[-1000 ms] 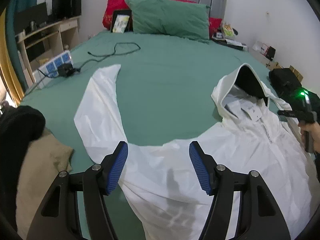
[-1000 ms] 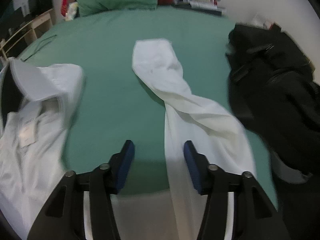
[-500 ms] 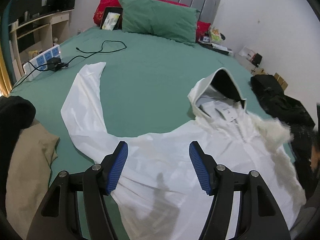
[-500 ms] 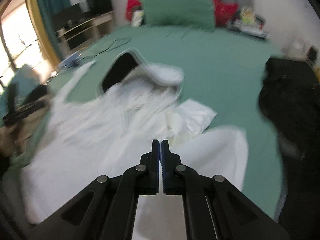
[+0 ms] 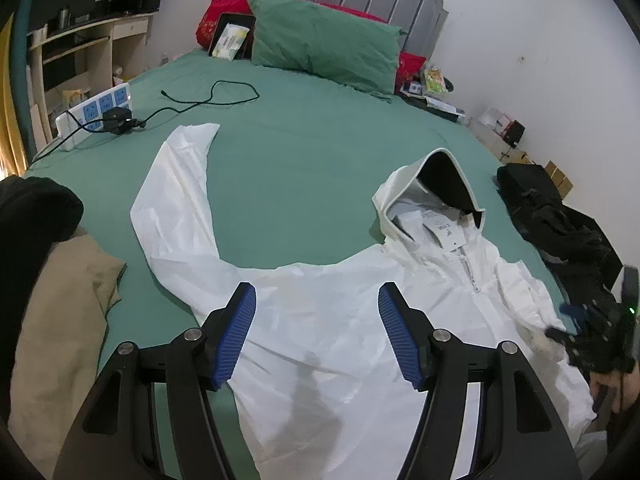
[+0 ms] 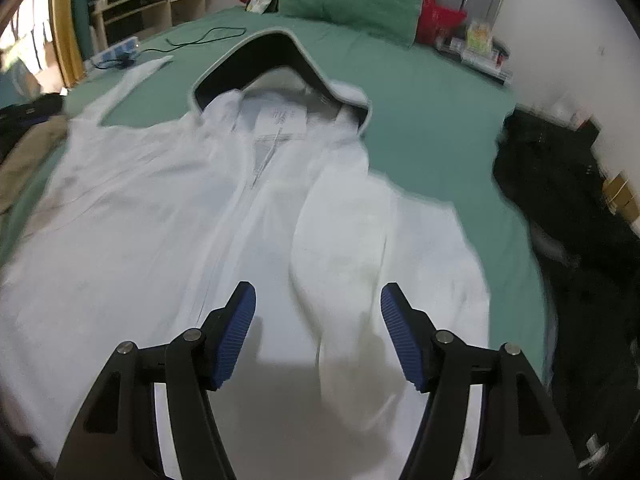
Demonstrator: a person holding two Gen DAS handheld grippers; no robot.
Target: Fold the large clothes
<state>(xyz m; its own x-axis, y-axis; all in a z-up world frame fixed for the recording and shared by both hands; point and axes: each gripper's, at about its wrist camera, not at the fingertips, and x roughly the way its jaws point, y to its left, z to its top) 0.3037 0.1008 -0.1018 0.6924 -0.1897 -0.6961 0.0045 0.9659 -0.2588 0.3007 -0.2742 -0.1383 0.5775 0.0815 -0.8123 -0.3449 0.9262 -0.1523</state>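
Observation:
A white hooded jacket (image 5: 340, 320) lies front up on the green bed (image 5: 304, 152), hood (image 5: 436, 184) toward the headboard. Its left sleeve (image 5: 176, 200) stretches out across the sheet. In the right wrist view the jacket (image 6: 160, 208) fills the near bed and its right sleeve (image 6: 344, 248) lies folded over the body. My left gripper (image 5: 318, 332) is open and empty above the jacket's left shoulder. My right gripper (image 6: 318, 336) is open and empty just above the folded sleeve; it also shows in the left wrist view (image 5: 592, 336).
A green pillow (image 5: 324, 56) and red pillows lie at the headboard. A power strip (image 5: 96, 112) and black cable (image 5: 208, 98) lie at the bed's left. Tan and black clothes (image 5: 52, 304) sit at the near left. Black bags (image 6: 568, 200) lie at the right edge.
My right gripper carried the right sleeve over the jacket's body, then opened and let it go. My left gripper stayed open over the left shoulder.

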